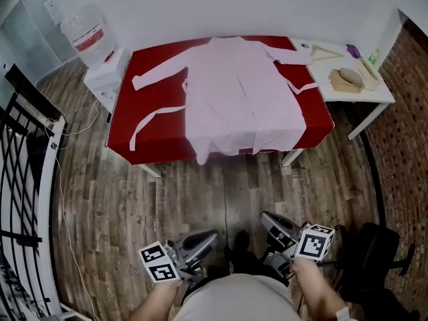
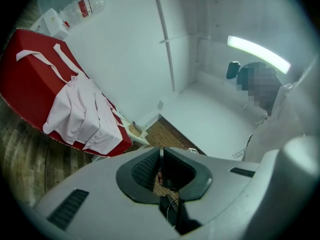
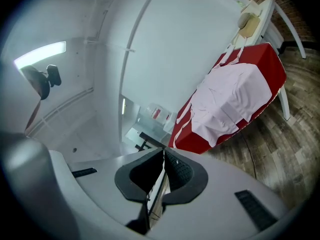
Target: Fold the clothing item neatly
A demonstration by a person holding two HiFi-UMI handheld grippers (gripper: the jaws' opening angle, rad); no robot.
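head view: left gripper point(image 1: 210, 238) and right gripper point(image 1: 267, 220) jaws together, empty.

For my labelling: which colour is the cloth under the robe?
Red, under the pale pink robe; the head view shows it best.

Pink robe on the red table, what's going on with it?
A person stands back from the red table, holding two claws. The left claw and right claw are both shut and empty. The pink robe lies spread open on the table, its hem hanging over the near edge, not folded yet.
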